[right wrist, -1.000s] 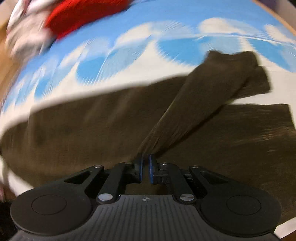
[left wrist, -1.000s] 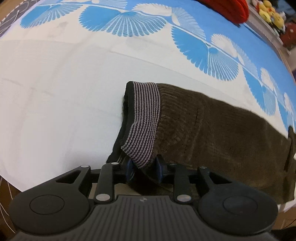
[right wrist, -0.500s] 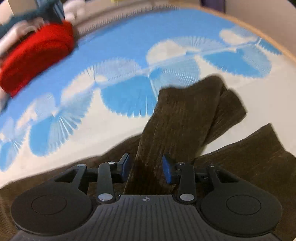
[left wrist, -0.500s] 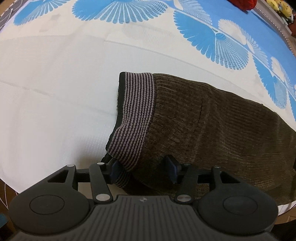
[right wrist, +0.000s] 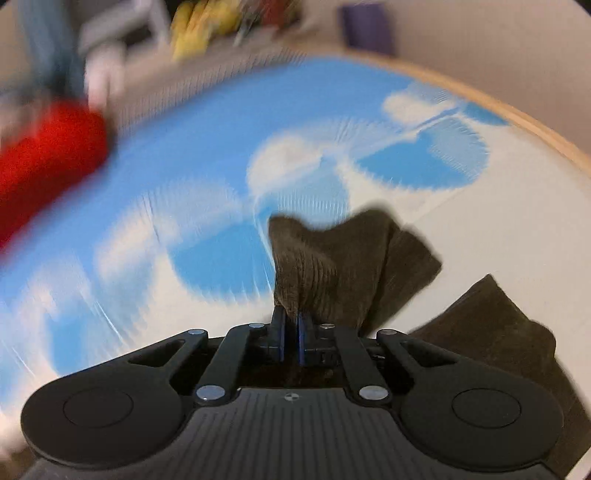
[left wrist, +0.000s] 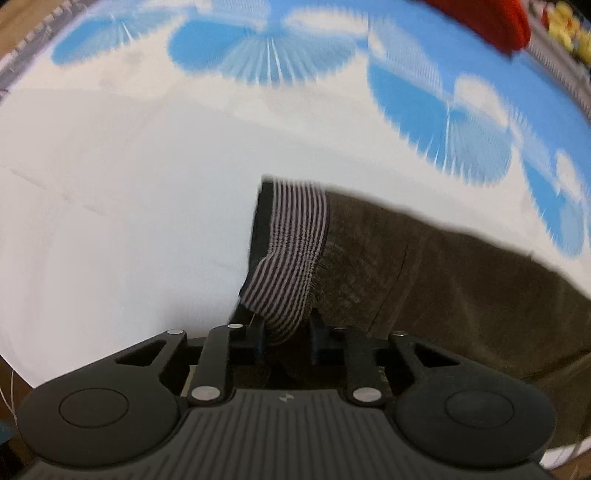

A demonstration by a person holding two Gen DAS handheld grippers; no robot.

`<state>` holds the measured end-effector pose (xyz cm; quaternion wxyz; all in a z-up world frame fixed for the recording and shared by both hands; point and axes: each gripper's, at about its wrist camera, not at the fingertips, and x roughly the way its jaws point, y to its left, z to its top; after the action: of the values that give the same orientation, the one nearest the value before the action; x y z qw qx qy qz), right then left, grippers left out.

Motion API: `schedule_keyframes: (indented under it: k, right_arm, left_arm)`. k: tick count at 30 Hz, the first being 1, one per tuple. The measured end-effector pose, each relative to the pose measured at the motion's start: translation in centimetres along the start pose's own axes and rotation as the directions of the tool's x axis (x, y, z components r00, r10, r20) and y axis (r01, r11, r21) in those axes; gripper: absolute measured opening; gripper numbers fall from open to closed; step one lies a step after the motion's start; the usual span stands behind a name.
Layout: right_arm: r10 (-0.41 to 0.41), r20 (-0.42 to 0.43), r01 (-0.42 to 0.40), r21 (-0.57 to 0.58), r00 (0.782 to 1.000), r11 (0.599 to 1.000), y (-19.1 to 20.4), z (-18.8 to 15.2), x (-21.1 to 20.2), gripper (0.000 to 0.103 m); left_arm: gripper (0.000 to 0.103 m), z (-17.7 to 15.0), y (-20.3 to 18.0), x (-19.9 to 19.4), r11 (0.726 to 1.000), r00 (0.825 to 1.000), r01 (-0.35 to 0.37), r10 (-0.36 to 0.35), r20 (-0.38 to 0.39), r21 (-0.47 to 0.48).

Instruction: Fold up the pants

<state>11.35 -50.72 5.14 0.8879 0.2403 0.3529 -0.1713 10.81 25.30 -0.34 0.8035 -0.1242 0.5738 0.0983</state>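
The brown corduroy pants (left wrist: 424, 273) lie on a white and blue patterned cloth. Their striped waistband (left wrist: 291, 251) is at the left end. My left gripper (left wrist: 285, 338) is shut on the waistband's near corner, which bunches between the fingers. In the right wrist view my right gripper (right wrist: 290, 334) is shut on the cuff end of a pant leg (right wrist: 332, 269) and holds it lifted off the cloth. More of the pants (right wrist: 491, 332) lies at the lower right.
A red folded garment (right wrist: 40, 158) lies at the far side of the cloth, also in the left wrist view (left wrist: 491, 18). The table's wooden edge (right wrist: 517, 114) curves along the right. Yellow toys (left wrist: 569, 33) sit beyond the table.
Both grippers opened half a second ago and have now closed again, the left on the waistband corner, the right on the leg cuff. Both views are blurred by motion.
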Motion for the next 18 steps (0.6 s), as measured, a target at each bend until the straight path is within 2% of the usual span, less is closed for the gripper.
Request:
schedule_keyframes:
  k: [1, 3, 5, 7, 8, 9, 10, 12, 13, 14, 15, 16, 18]
  right_arm:
    - [0.038, 0.051, -0.041, 0.064, 0.998, 0.997, -1.0, 0.4, -1.8, 0.006]
    - [0.098, 0.144, -0.123, 0.175, 0.985, 0.977, -3.4, 0.4, -5.7, 0.006]
    - [0.13, 0.172, -0.169, 0.231, 0.976, 0.958, -5.6, -0.4, -8.4, 0.006]
    - [0.102, 0.108, -0.126, 0.244, 0.989, 0.962, -7.3, -1.8, -9.8, 0.006]
    - [0.075, 0.014, -0.076, 0.259, 0.997, 0.963, -8.6, -3.1, -9.5, 0.006]
    - [0.058, -0.097, -0.03, 0.268, 0.994, 0.963, -9.7, -4.3, -8.8, 0.006]
    - [0.042, -0.221, 0.023, 0.283, 0.974, 0.959, -11.2, -5.8, -7.7, 0.006]
    - [0.063, -0.363, 0.093, 0.397, 0.93, 0.913, -14.8, -8.1, -6.4, 0.007]
    - [0.087, -0.378, 0.098, 0.443, 0.922, 0.891, -16.3, -8.6, -6.1, 0.007]
    - [0.069, -0.372, 0.112, 0.444, 0.926, 0.889, -17.2, -8.5, -6.2, 0.011]
    - [0.015, -0.338, 0.137, 0.423, 0.941, 0.896, -18.2, -7.9, -6.5, 0.011]
    - [-0.029, -0.295, 0.155, 0.414, 0.955, 0.897, -18.9, -7.6, -7.2, 0.011]
    - [-0.068, -0.223, 0.165, 0.451, 0.972, 0.877, -20.6, -6.9, -7.8, 0.012]
  left_arm:
    - [0.021, 0.0, 0.1, -1.2, 1.0, 0.999, 0.008, -0.009, 0.052, 0.0]
    - [0.021, -0.2, 0.6, -4.0, 0.998, 0.984, 0.06, -0.057, 0.166, -0.013]
    - [0.021, -0.9, 1.2, -5.6, 0.996, 0.973, 0.085, -0.083, 0.217, 0.0]
    - [0.021, -1.6, 1.9, -5.5, 0.998, 0.981, 0.07, -0.07, 0.182, 0.005]
    - [0.021, -1.9, 2.1, -4.8, 0.999, 0.988, 0.047, -0.048, 0.145, 0.009]
    - [0.021, -2.1, 2.2, -3.9, 1.0, 0.995, 0.013, -0.015, 0.097, 0.02]
    - [0.021, -2.1, 2.2, -3.2, 1.0, 0.998, -0.001, -0.001, 0.062, 0.031]
    - [0.022, -2.4, 1.9, -2.1, 0.998, 1.0, 0.004, -0.004, 0.001, 0.06]
    - [0.024, -2.5, 1.8, -1.9, 0.998, 1.0, -0.008, 0.009, -0.008, 0.069]
    - [0.025, -2.4, 1.8, -1.7, 0.998, 1.0, -0.015, 0.016, -0.011, 0.065]
    - [0.027, -2.3, 2.0, -1.6, 0.999, 1.0, -0.003, 0.003, -0.02, 0.041]
    - [0.034, -2.2, 2.3, -1.6, 1.0, 0.999, 0.017, -0.016, -0.033, 0.011]
    - [0.042, -2.2, 2.8, -1.3, 0.998, 0.997, 0.049, -0.052, -0.053, -0.044]
